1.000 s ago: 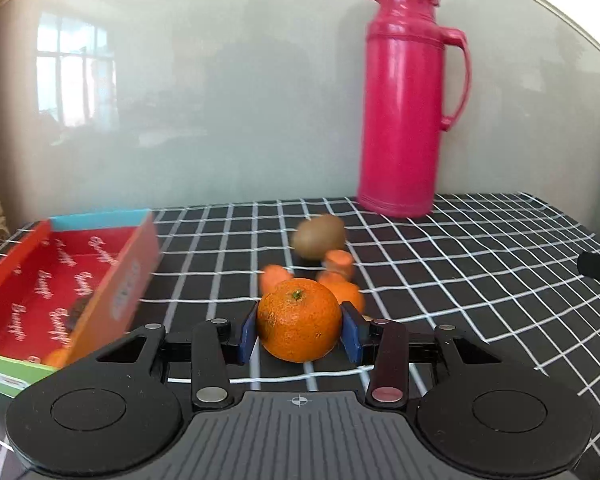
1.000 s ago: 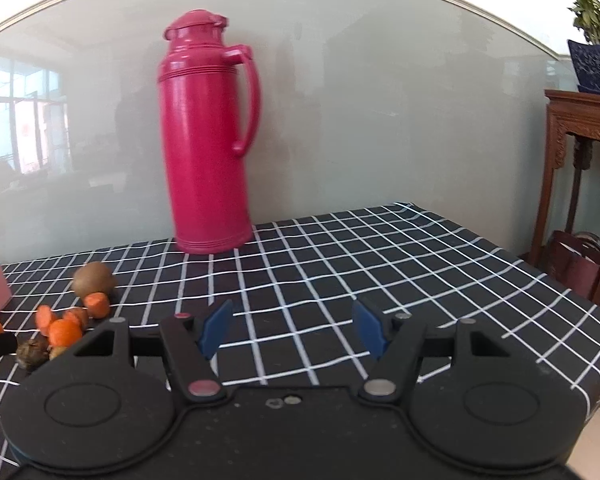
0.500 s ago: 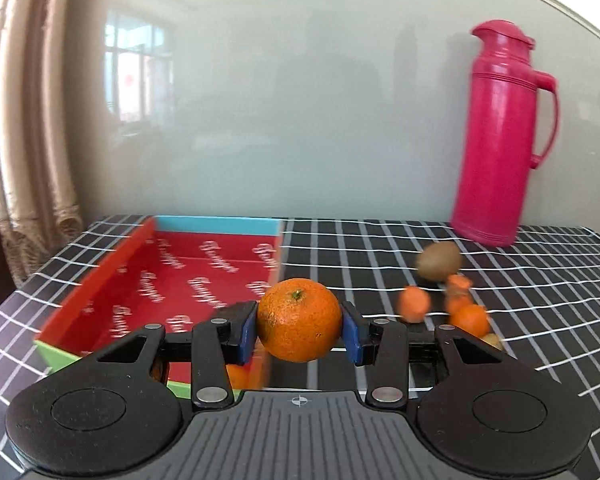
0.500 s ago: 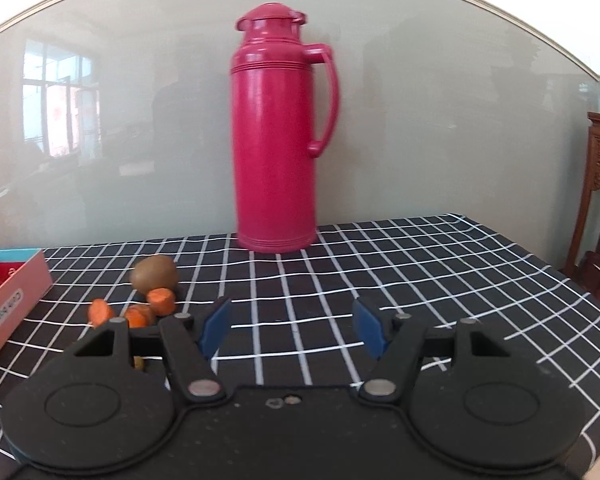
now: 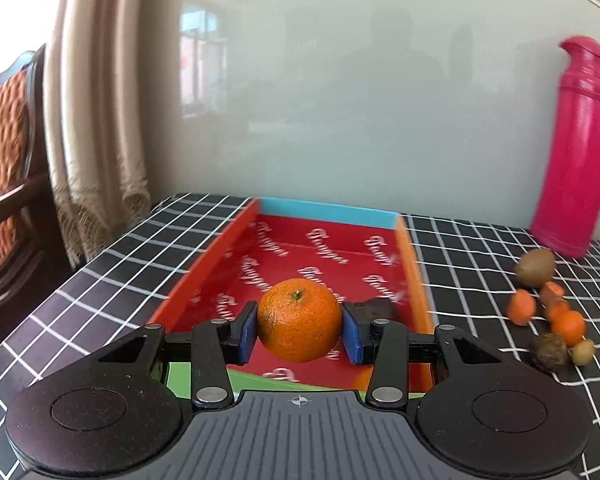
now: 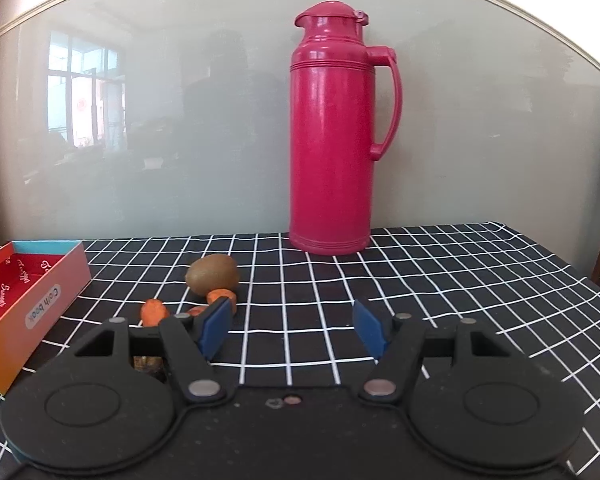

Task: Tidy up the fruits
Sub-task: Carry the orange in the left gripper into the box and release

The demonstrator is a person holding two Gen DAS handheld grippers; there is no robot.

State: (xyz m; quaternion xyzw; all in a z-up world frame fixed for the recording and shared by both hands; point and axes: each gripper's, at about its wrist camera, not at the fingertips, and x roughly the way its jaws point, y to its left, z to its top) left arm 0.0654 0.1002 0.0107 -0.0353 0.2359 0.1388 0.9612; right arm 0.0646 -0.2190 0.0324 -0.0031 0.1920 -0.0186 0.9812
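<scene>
Left tool (image 5: 299, 330) clamped across the middle of a round, firm, dimple-skinned orange mandarin (image 5: 299, 319), held above the near end of the red-lined cardboard box (image 5: 204, 268); looks light, bruisable if squeezed; right tool (image 6: 291, 330) unclenched, empty.

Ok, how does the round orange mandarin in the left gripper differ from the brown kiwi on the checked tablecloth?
The round orange mandarin is bright orange and glossy; the brown kiwi is dull brown and egg-shaped. The mandarin is clamped in the left gripper above the red cardboard box; the kiwi lies on the checked tablecloth, ungripped. Both look whole.
</scene>
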